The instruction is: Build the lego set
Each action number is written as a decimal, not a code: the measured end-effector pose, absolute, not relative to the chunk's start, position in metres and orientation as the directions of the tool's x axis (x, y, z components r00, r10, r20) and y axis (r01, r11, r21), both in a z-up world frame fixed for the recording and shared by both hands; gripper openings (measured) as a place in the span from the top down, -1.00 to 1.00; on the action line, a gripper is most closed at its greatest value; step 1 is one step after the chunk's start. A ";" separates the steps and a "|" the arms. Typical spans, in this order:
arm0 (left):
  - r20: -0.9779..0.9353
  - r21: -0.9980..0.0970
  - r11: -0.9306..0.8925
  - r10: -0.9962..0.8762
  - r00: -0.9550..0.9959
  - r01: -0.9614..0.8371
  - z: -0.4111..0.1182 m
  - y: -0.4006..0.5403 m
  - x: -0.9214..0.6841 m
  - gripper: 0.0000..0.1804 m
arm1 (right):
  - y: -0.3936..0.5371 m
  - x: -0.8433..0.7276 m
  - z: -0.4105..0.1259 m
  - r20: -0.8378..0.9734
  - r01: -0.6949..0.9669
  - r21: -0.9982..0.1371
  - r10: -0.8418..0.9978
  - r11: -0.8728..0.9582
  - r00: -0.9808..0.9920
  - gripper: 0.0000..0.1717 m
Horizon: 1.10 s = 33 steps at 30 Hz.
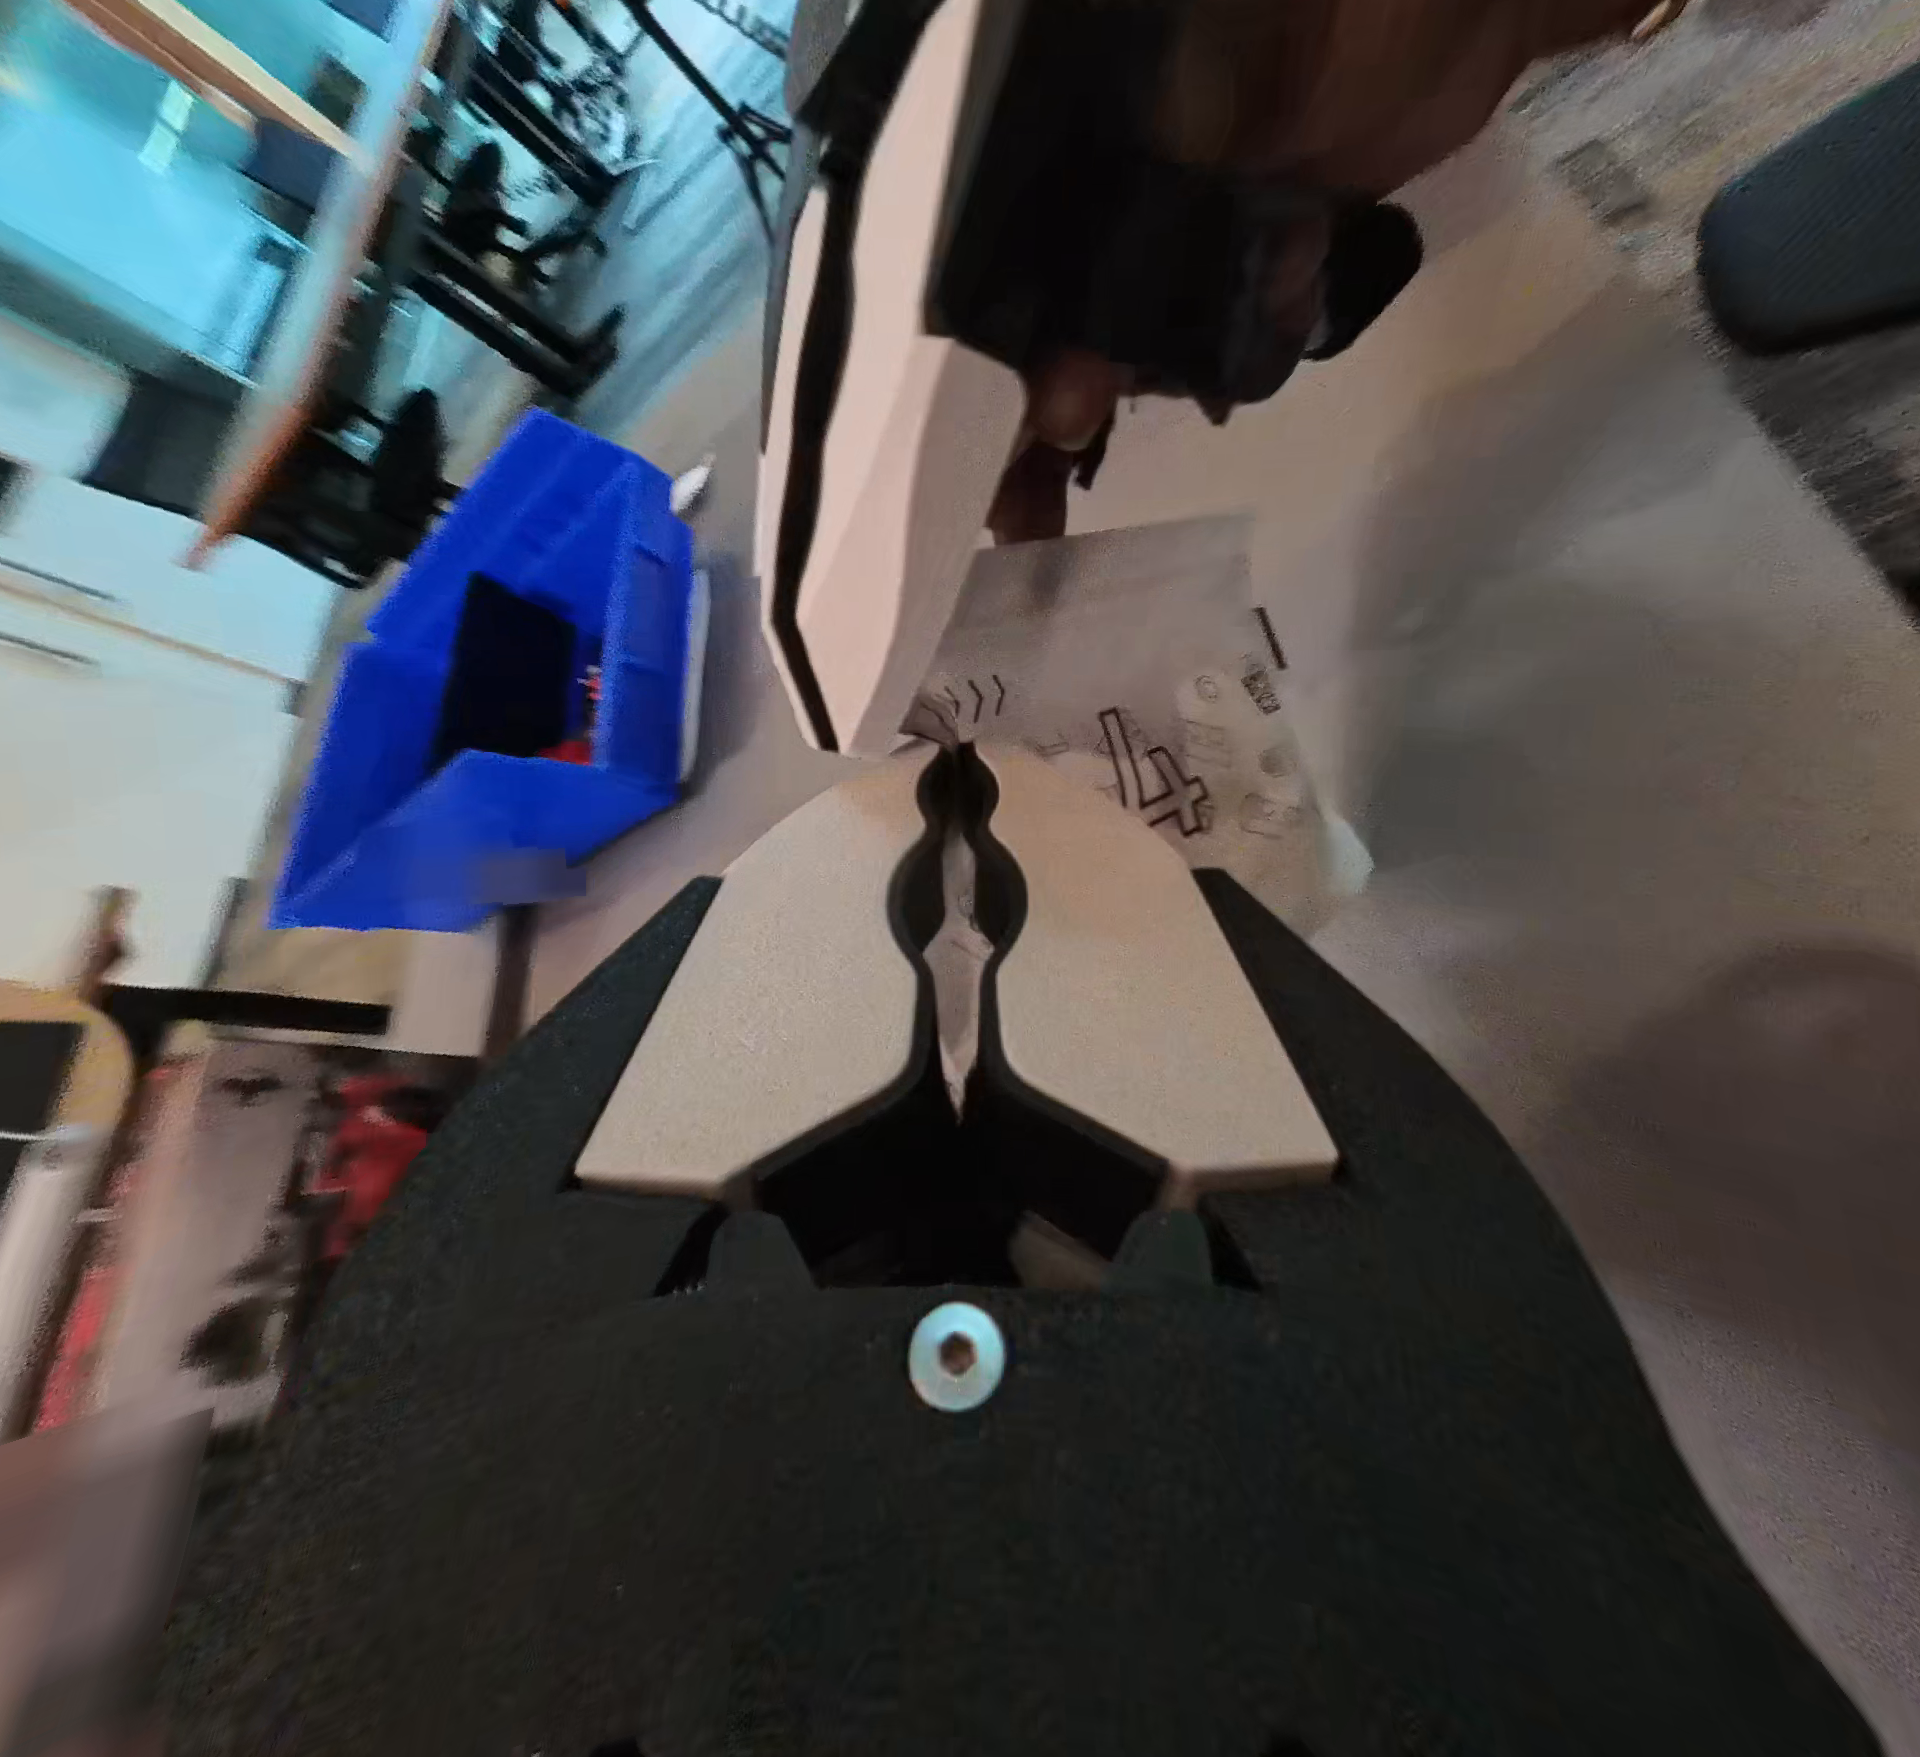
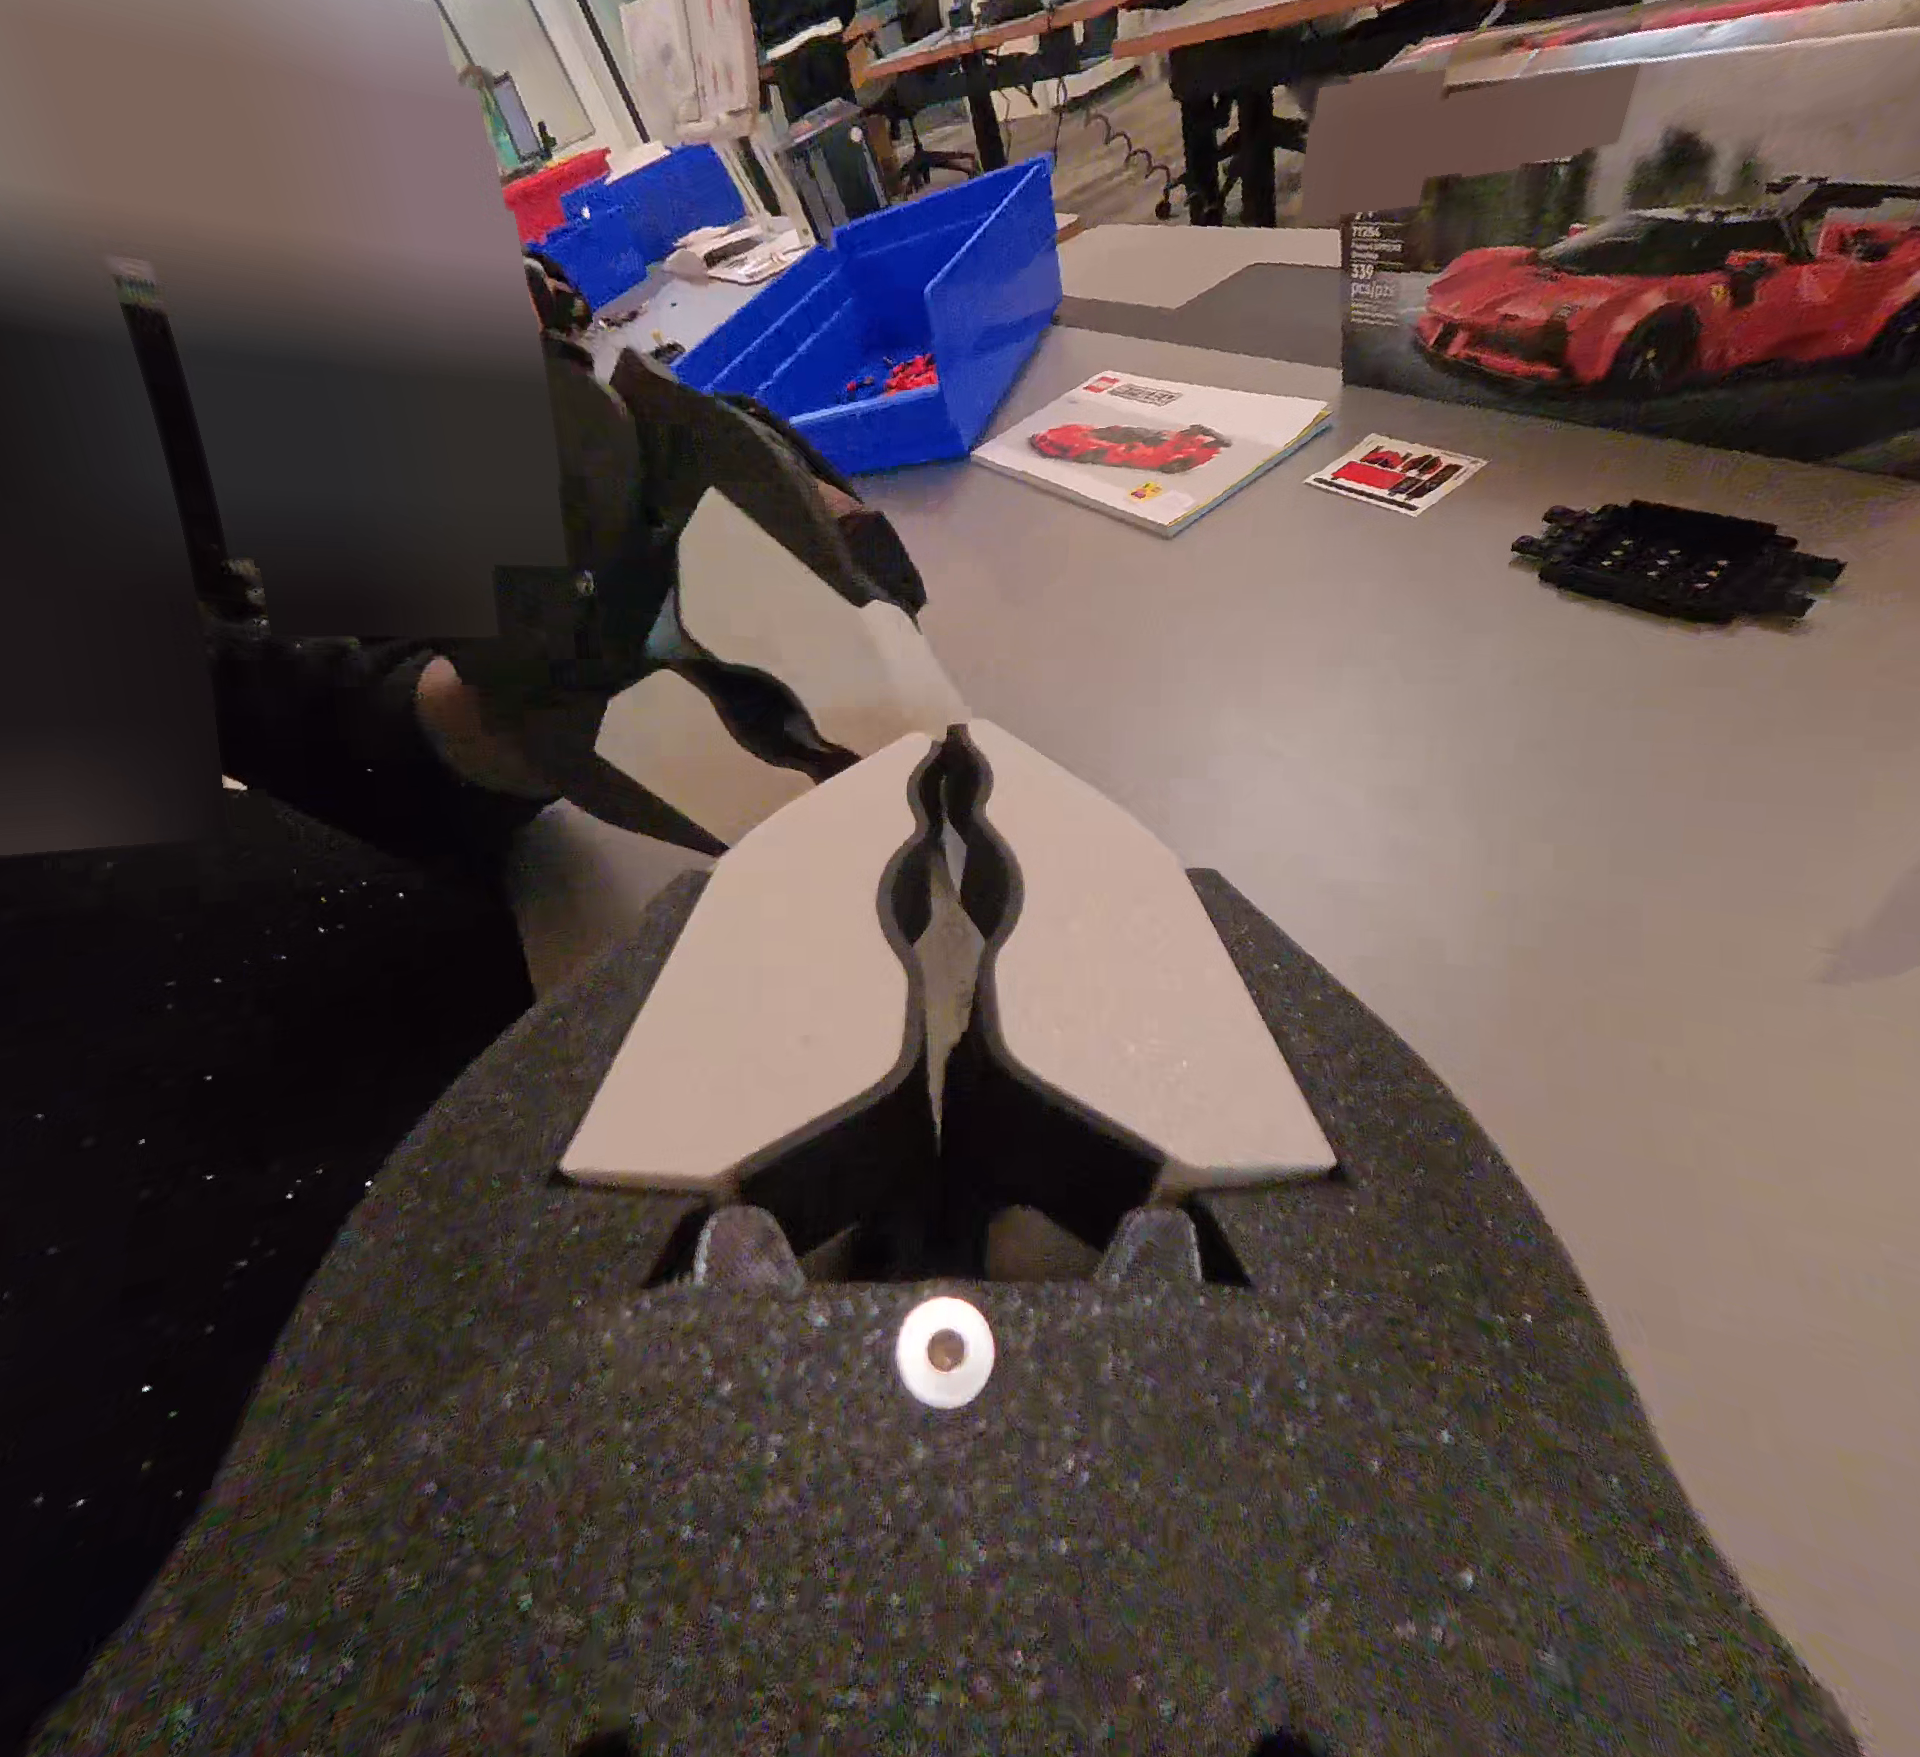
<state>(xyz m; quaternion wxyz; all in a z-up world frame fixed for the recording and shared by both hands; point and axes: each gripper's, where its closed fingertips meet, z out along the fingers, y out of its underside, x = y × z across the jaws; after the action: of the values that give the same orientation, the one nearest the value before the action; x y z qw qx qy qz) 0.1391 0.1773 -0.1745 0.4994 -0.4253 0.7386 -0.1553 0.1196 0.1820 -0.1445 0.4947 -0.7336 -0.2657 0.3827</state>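
Note:
My left gripper (image 1: 958, 751) is shut on the edge of a white paper bag (image 1: 1122, 658) printed with black marks; a thin strip of it runs back between the pads. My right gripper (image 2: 954, 733) is shut on the same bag, which shows there only as a thin white sliver (image 2: 948, 969) between its fingers. The two grippers meet tip to tip. The right gripper (image 1: 847, 741) comes down from above in the left wrist view, and the left gripper (image 2: 935, 699) comes in from the left in the right wrist view. The bag is held above the grey table (image 2: 1351, 824).
A blue bin (image 2: 914, 325) with small red pieces stands at the back; it also shows in the left wrist view (image 1: 520, 668). An instruction booklet (image 2: 1153, 445), a sticker sheet (image 2: 1394, 473), a box picturing a red car (image 2: 1631, 325) and a black brick assembly (image 2: 1673, 559) lie to the right.

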 end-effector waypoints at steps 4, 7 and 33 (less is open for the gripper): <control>-0.655 -0.626 0.633 -0.744 -0.132 -0.455 -0.179 0.175 0.137 1.00 | 0.183 0.118 -0.152 -0.332 -0.032 -0.922 0.744 -0.387 0.580 1.00; -0.692 -0.577 0.662 -0.707 -0.144 -0.477 -0.185 0.174 0.134 1.00 | 0.184 0.115 -0.160 -0.358 -0.049 -0.911 0.726 -0.410 0.587 1.00; -0.454 -0.771 0.465 -0.880 -0.138 -0.435 -0.167 0.182 0.124 1.00 | 0.181 0.107 -0.150 -0.287 0.115 -0.917 0.831 -0.383 0.475 1.00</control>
<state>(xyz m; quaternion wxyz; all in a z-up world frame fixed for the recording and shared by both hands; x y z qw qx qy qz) 0.1236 0.1818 -0.1669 0.4692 -0.4593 0.7159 -0.2375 0.1070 0.1813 -0.1503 0.4515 -0.7306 -0.3238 0.3968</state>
